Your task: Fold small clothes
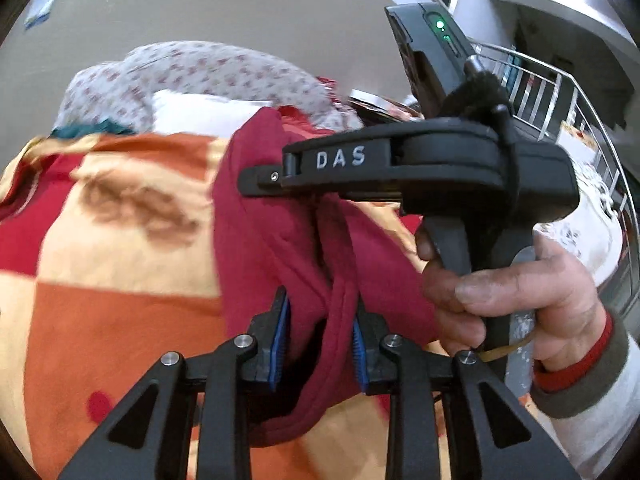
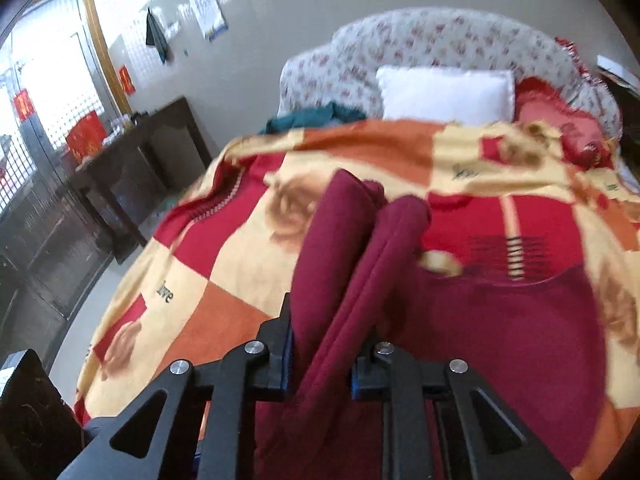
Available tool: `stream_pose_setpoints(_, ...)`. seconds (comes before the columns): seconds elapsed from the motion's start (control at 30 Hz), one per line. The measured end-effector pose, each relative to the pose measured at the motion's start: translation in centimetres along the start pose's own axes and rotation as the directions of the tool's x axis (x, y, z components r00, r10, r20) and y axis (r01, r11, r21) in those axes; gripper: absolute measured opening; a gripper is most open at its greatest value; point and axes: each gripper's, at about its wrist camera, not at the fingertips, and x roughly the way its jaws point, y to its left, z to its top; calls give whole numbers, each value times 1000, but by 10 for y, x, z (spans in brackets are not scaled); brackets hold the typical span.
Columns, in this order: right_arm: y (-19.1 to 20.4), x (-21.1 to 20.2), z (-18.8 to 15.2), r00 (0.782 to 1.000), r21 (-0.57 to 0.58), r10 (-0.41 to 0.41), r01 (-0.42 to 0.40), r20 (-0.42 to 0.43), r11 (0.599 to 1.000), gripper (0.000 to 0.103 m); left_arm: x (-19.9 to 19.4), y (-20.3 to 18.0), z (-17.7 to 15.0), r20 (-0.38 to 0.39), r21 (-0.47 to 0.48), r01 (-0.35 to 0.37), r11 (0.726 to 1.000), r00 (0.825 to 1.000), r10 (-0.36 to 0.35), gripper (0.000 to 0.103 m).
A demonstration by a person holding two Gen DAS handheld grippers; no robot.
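My left gripper is clamped nearly closed on a bunched fold of the dark red garment, blue pads pressing the cloth. My right gripper is likewise pinched on the same garment, which hangs between both tools, lifted above the orange-and-red checked blanket on the bed. My right hand grips its handle. White pillow sits by the floral headboard.

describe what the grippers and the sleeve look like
Both grippers are black plastic with silver bolts and blue pads. The right gripper reads DAS in white on its side, under a green-lit black box. The sleeve is white, cuffed grey over red.
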Motion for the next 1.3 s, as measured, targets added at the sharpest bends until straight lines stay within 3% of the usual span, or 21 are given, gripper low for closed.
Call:
stream_pose_setpoints(0.27, -94, -73, -5, 993, 75, -101, 96, 67, 993, 19, 64, -89, 26, -52, 145, 27, 989, 998, -20, 26)
stream_pose_setpoints(0.53, -168, -54, -34, 982, 118, -187, 188, -19, 975, 19, 128, -107, 6, -163, 129, 36, 991, 987, -15, 27)
stream_pose_setpoints(0.6, -176, -41, -42, 972, 92, -230, 233, -42, 968, 19, 133, -103, -1, -205, 78, 90, 993, 976, -72, 40)
stream_pose_setpoints(0.67, -182, -30, -49, 964, 78, -260, 263, -52, 962, 19, 129, -102, -6, -209, 66, 86, 994, 975, -71, 43)
stream_pose_setpoints(0.7, -184, -28, -51, 964, 75, -263, 266, -45, 961, 19, 124, -100, -6, -213, 68, 95, 993, 974, -79, 50)
stream_pose_setpoints(0.8, -193, -34, -50, 974, 109, -228, 228, -15, 967, 24, 97, -89, -8, -206, 62, 126, 990, 972, -111, 65)
stream_pose_setpoints(0.87, -199, -45, -52, 981, 162, -195, 194, -9, 968, 32, 77, -77, -8, -176, 88, 93, 992, 981, -76, 72)
stream_pose_setpoints(1.0, -192, -81, -61, 985, 217, -170, 161, 23, 963, 35, 50, -57, -11, -108, 150, -64, 987, 991, 80, 73)
stream_pose_setpoints(1.13, -163, -116, -77, 991, 233, -101, 78, 89, 969, 35, 60, -37, -16, -135, 130, -110, 985, 983, 127, 73)
stream_pose_setpoints(1.23, -124, -122, -83, 994, 132, -62, 50, 91, 990, 35, 77, -31, -25, -150, 126, -146, 981, 975, 164, 73)
stream_pose_setpoints(1.3, -105, -114, -91, 994, 66, -94, 91, 48, 994, 35, 86, -32, -33, -169, 138, -154, 978, 970, 177, 73)
